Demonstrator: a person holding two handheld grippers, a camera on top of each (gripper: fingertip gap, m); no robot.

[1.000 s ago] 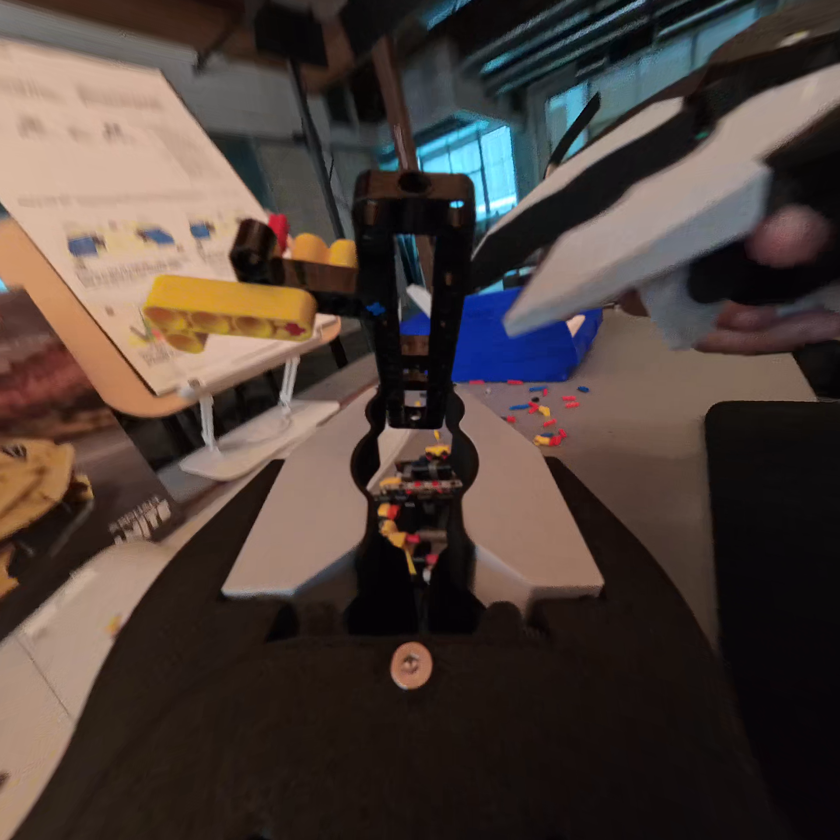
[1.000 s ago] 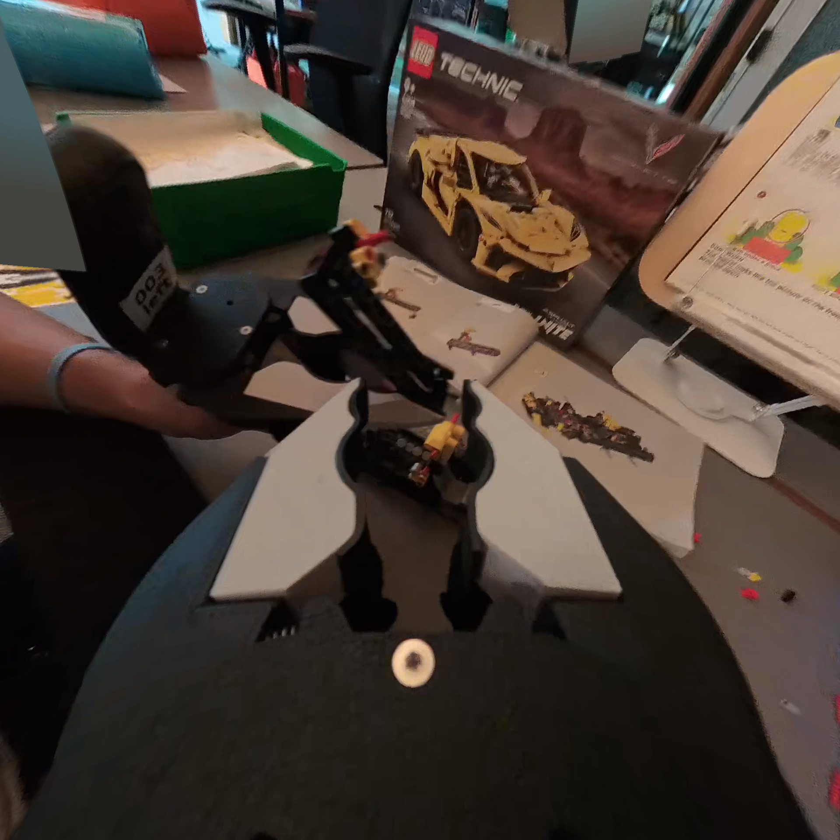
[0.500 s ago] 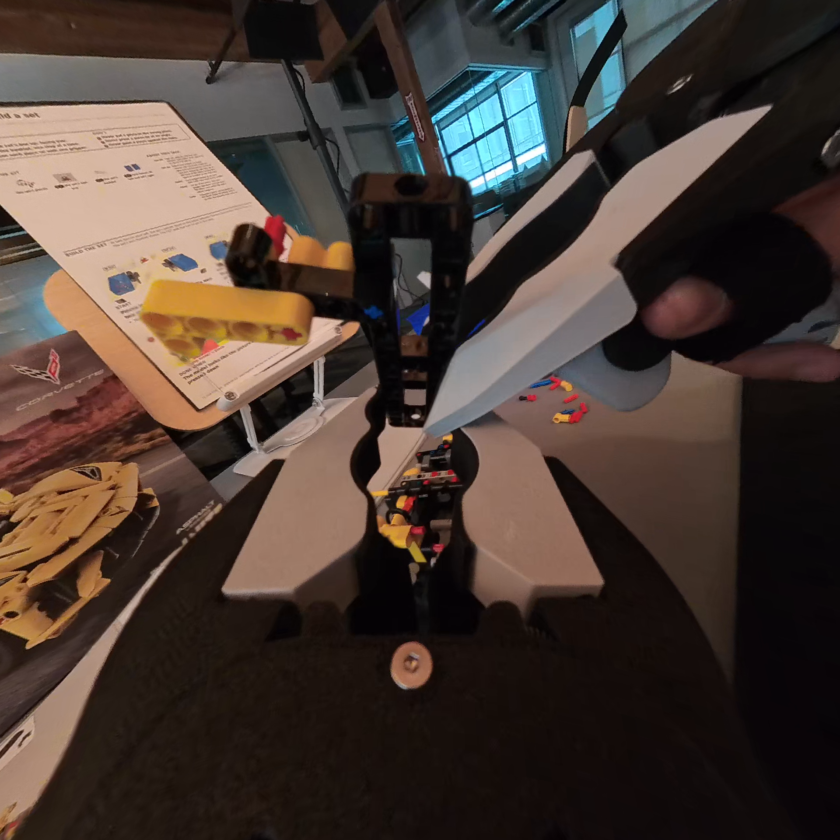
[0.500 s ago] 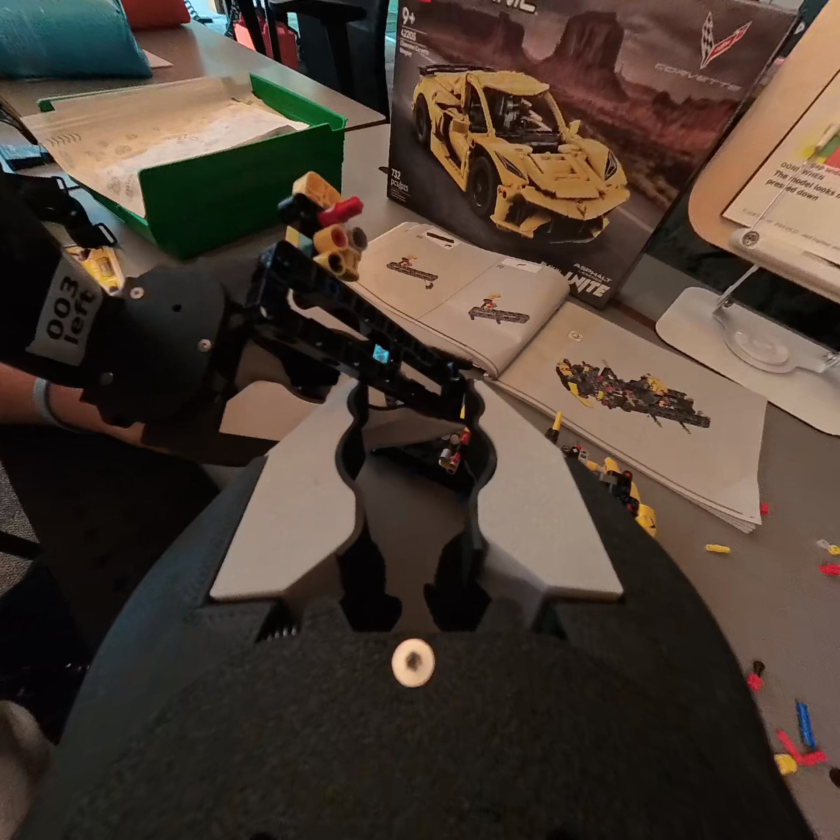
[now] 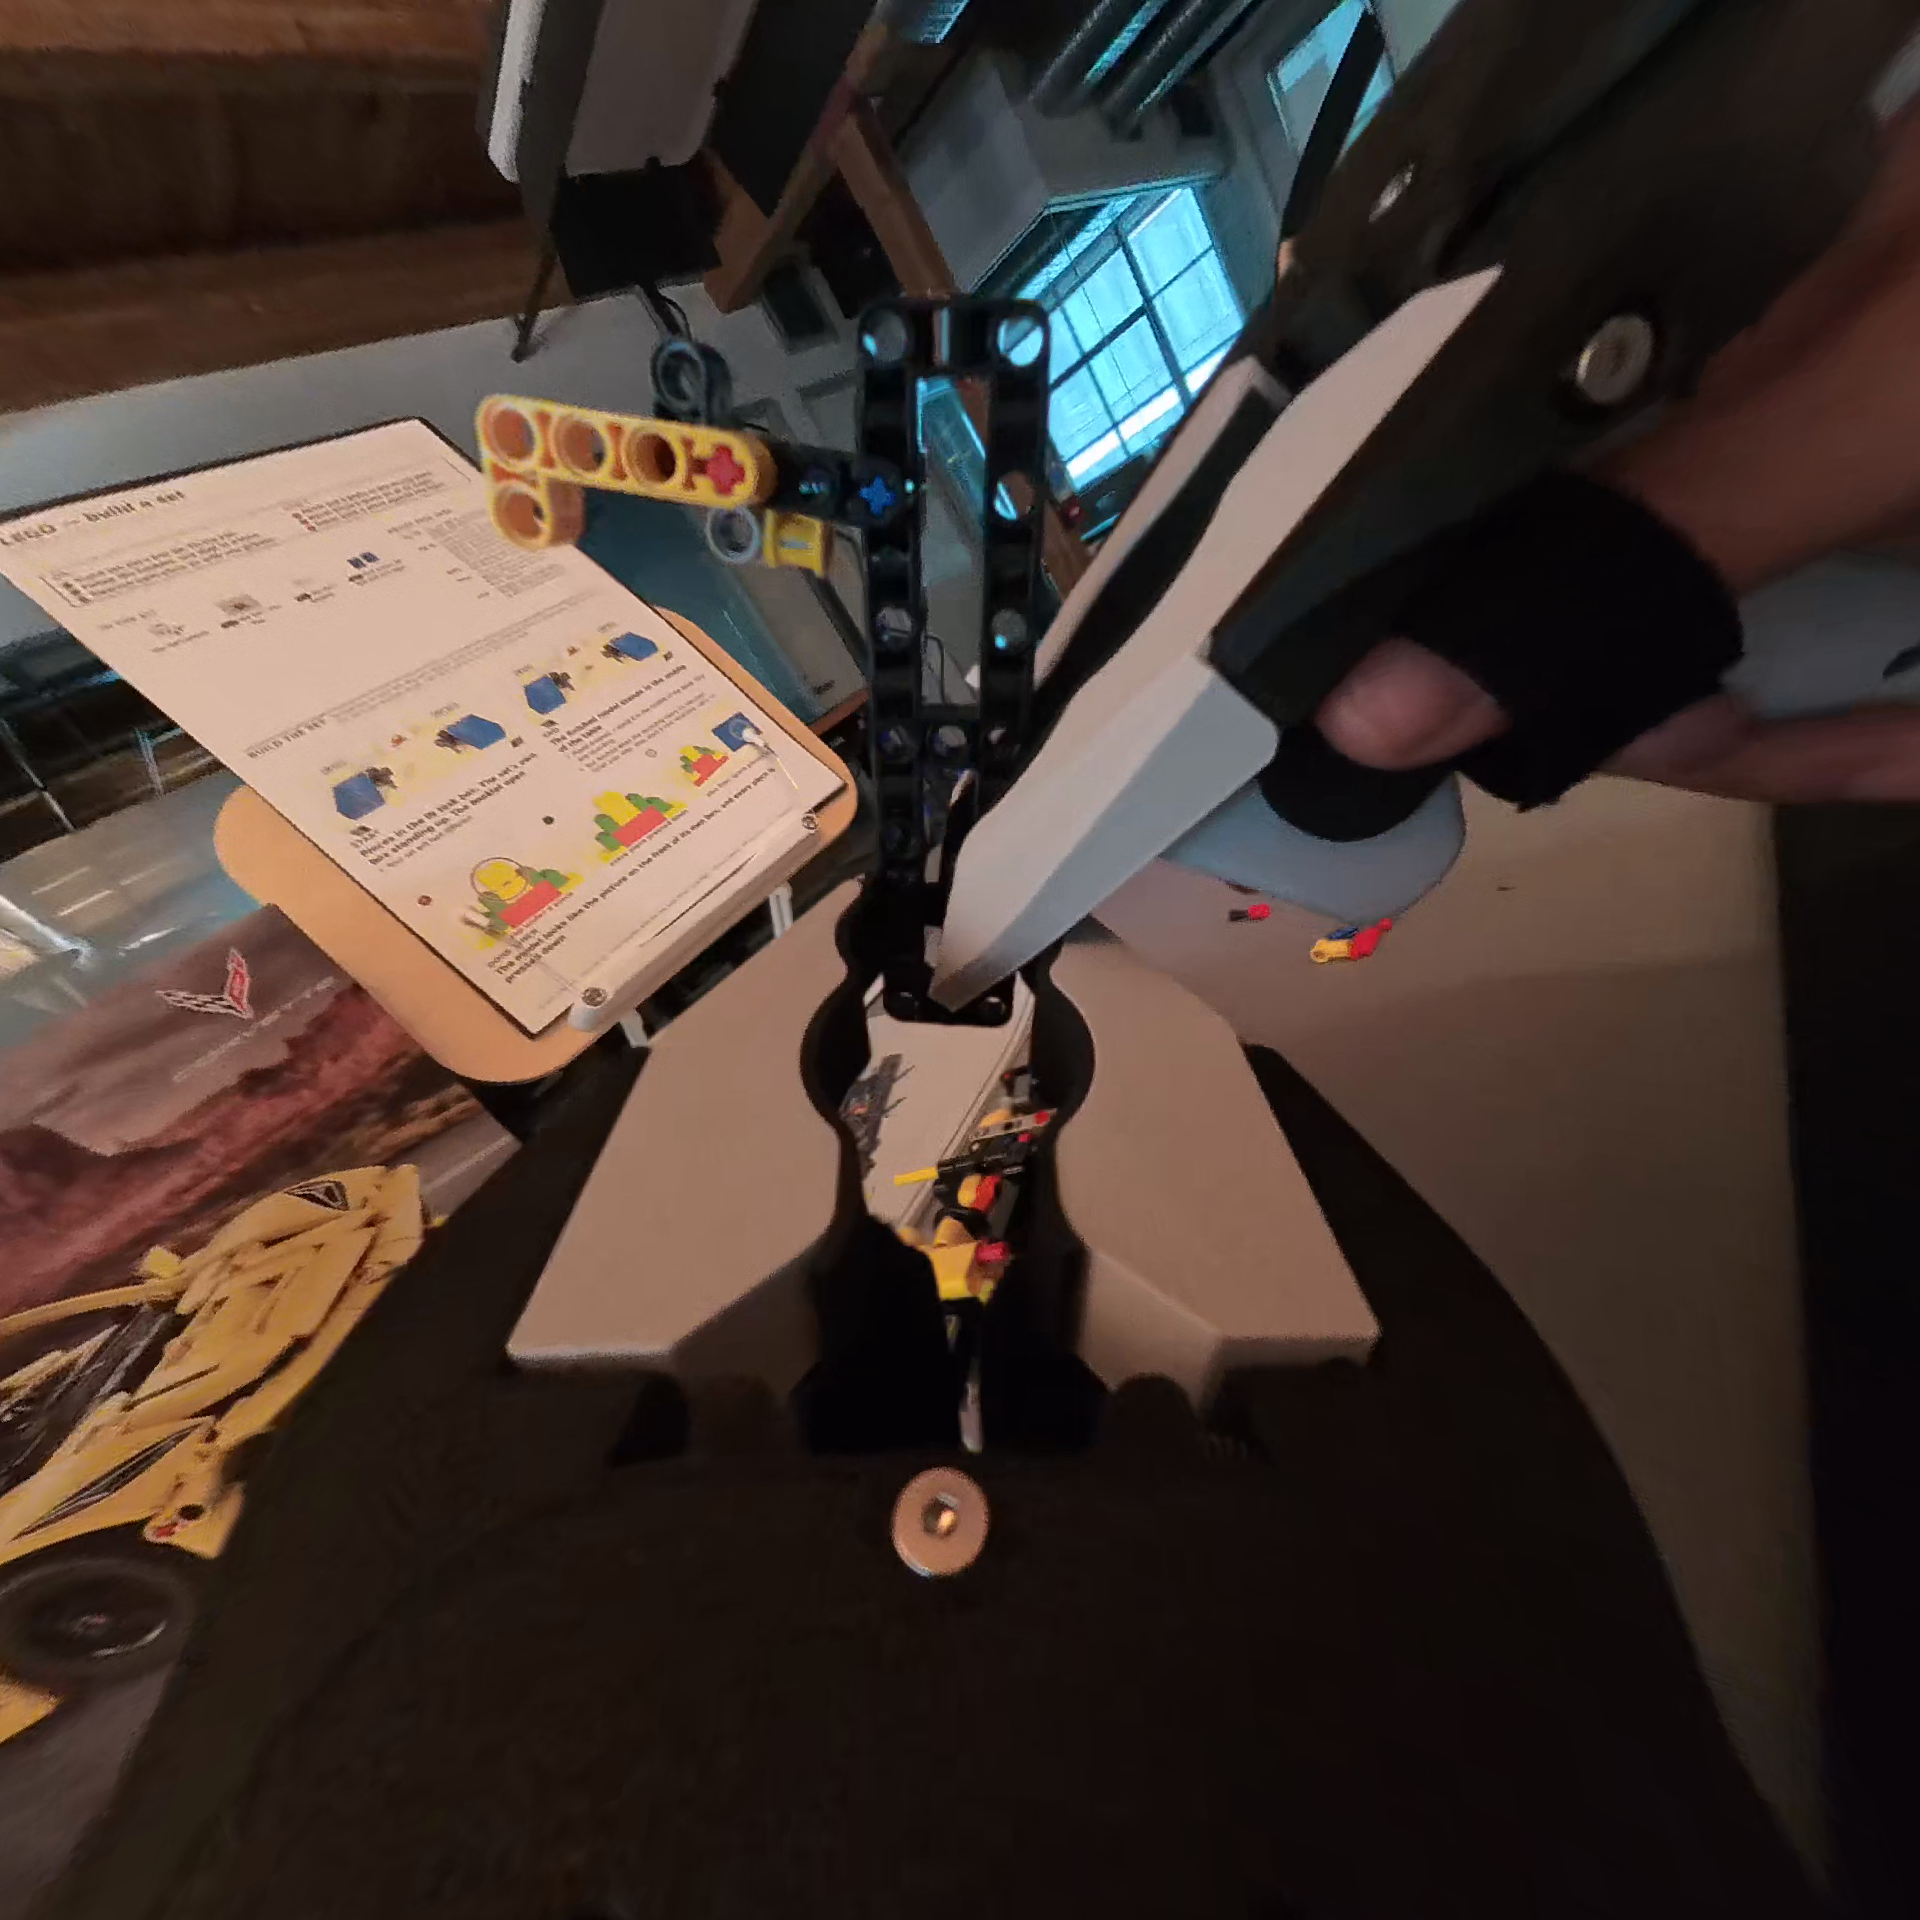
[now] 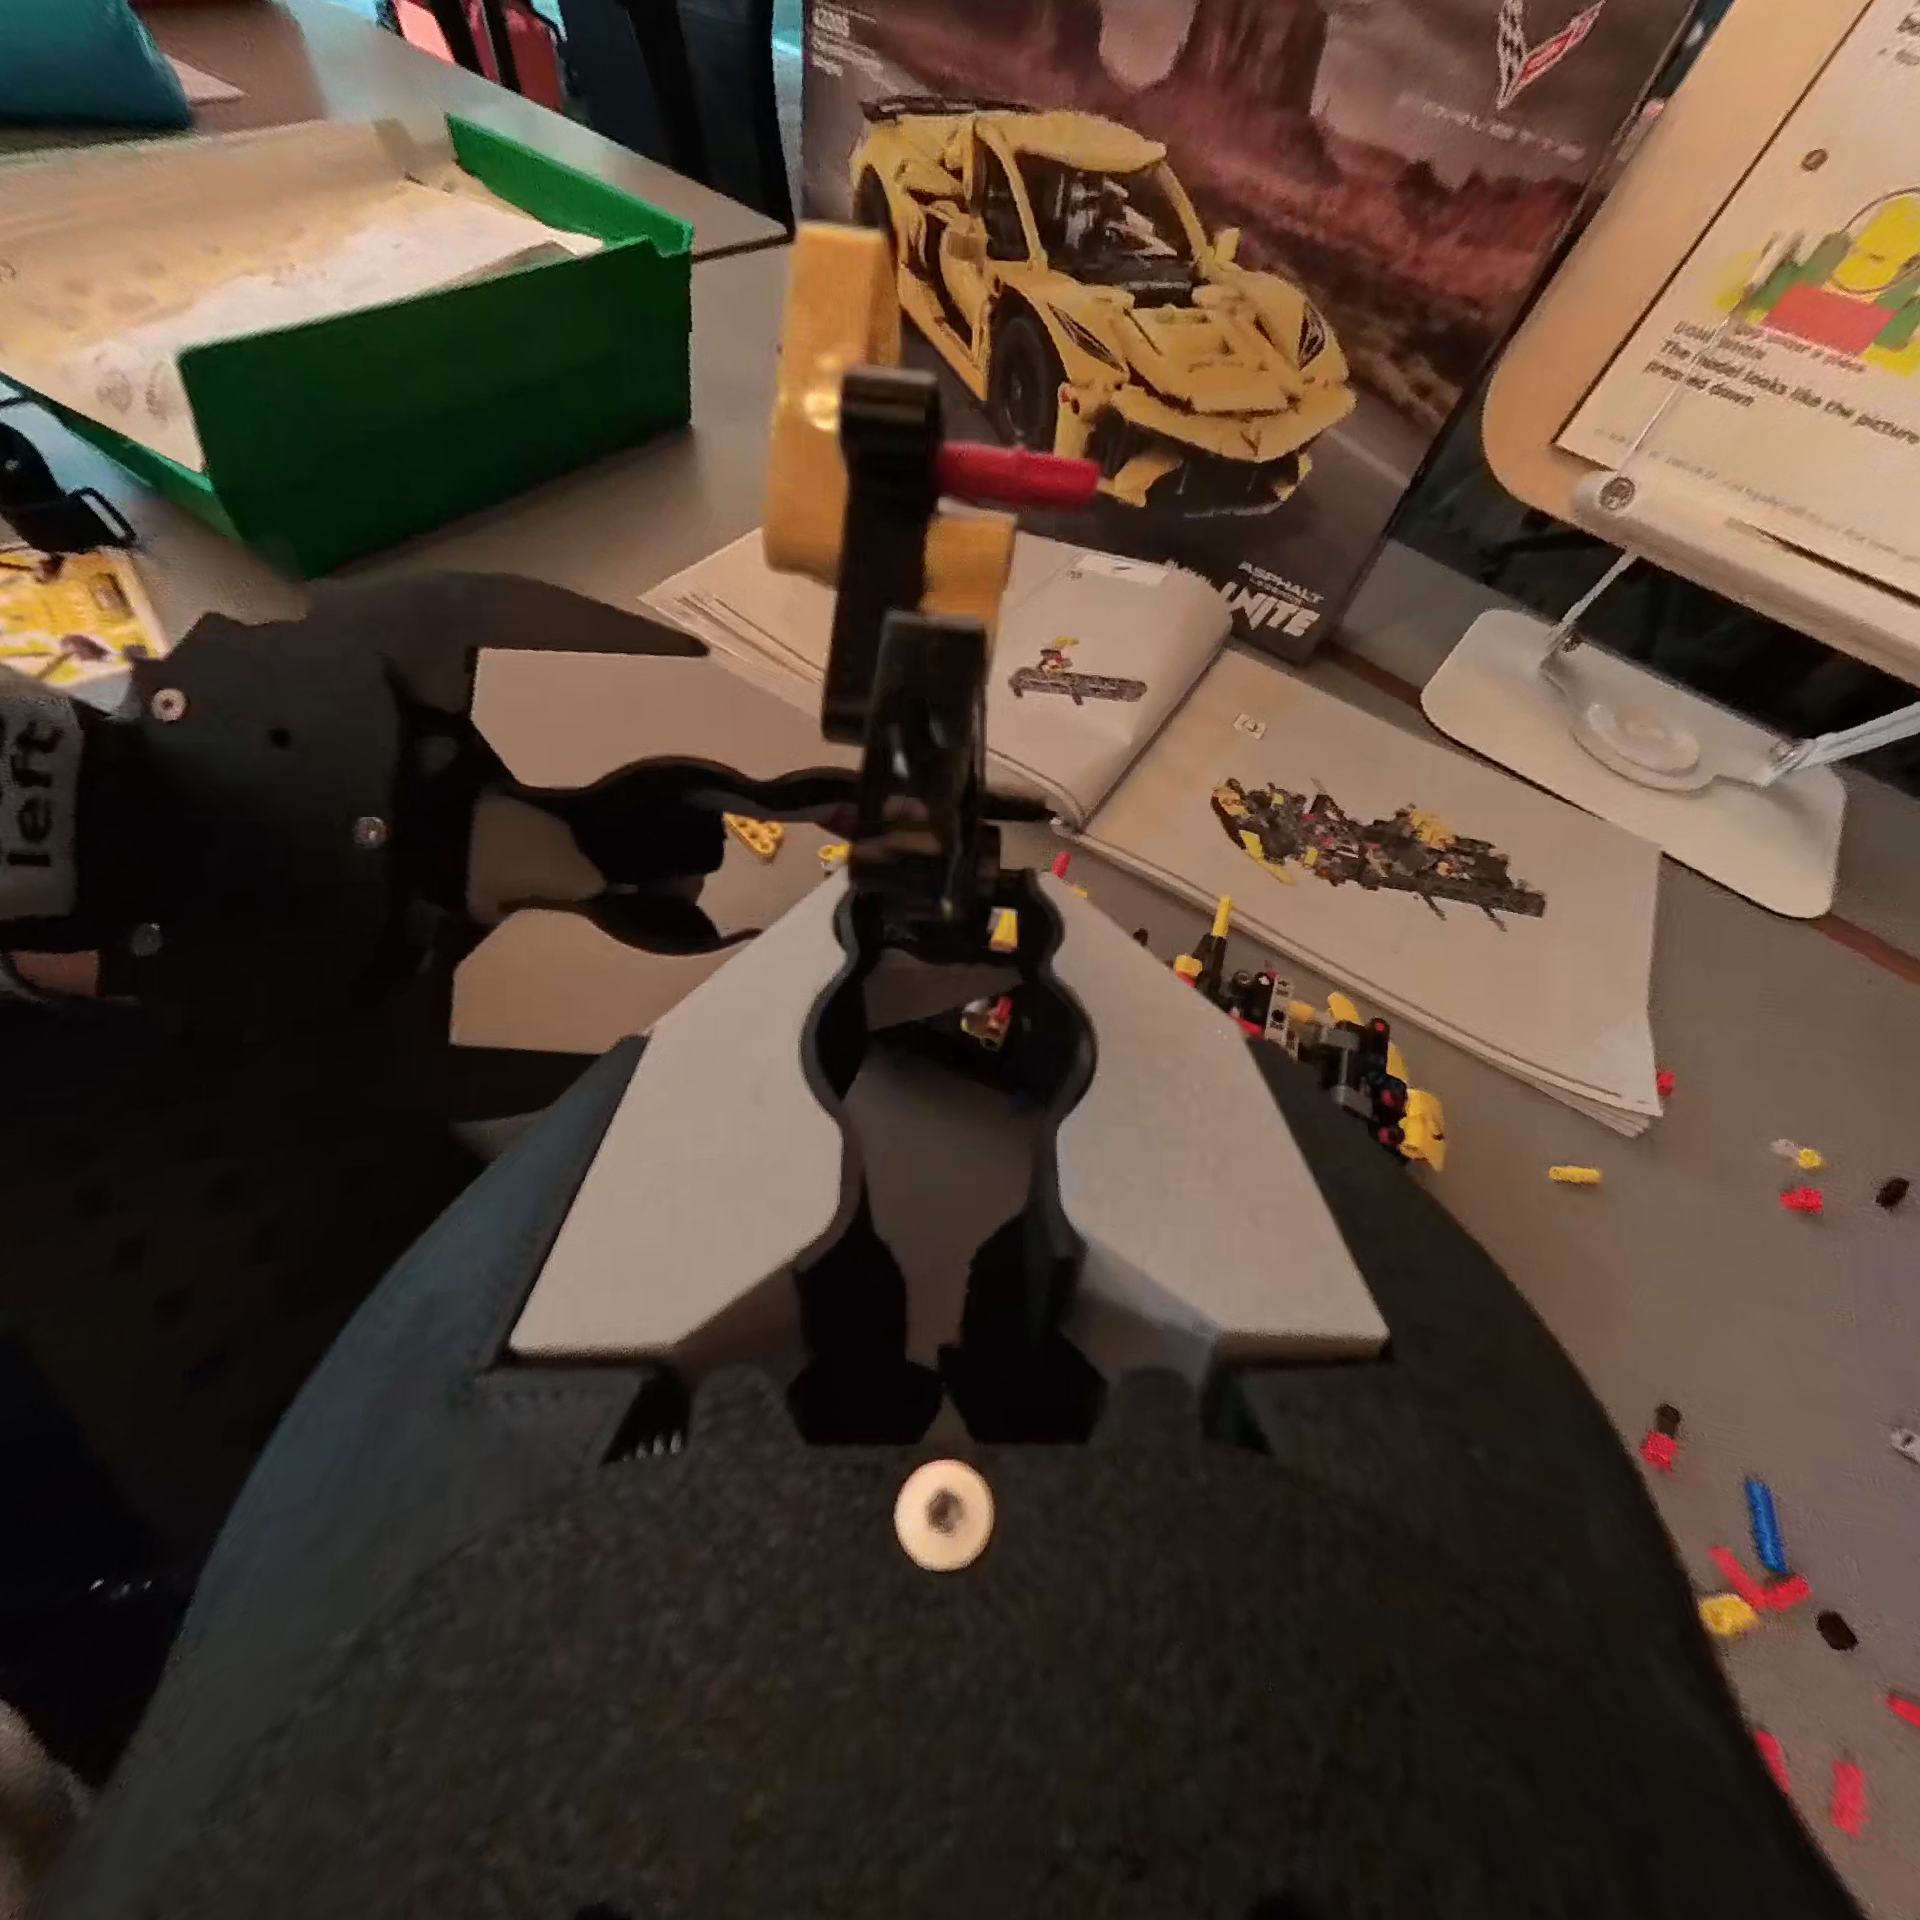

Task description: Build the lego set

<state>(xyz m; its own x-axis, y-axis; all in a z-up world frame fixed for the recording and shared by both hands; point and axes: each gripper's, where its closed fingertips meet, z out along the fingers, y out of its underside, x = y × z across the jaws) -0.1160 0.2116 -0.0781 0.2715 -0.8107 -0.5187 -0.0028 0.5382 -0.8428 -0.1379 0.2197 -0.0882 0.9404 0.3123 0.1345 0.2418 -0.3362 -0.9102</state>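
A black Lego frame (image 5: 951,623) stands upright, with a yellow L-shaped beam (image 5: 613,468) and a red axle (image 6: 1018,478) pinned near its top. My left gripper (image 5: 940,966) is shut on the frame's lower end. In the right wrist view the frame (image 6: 920,790) rises from between the tips of my right gripper (image 6: 940,904), which is shut on the same lower end. The left gripper (image 6: 800,831) comes in there from the left. In the left wrist view the right gripper's near finger (image 5: 1122,748) crosses in front of the frame.
The set's box with a yellow car (image 6: 1195,260) stands behind. An open booklet (image 6: 1403,831), a part-built chassis (image 6: 1340,1049) and loose small pieces (image 6: 1766,1558) lie on the table. A green tray (image 6: 436,416) is at far left, a sheet on a stand (image 5: 416,707) beside the box. My two grippers' fingertips are within a few centimetres of each other.
The right gripper has moved in and closed its fingers on the frame's lower end. The frame has turned from slanted to upright in the right wrist view.
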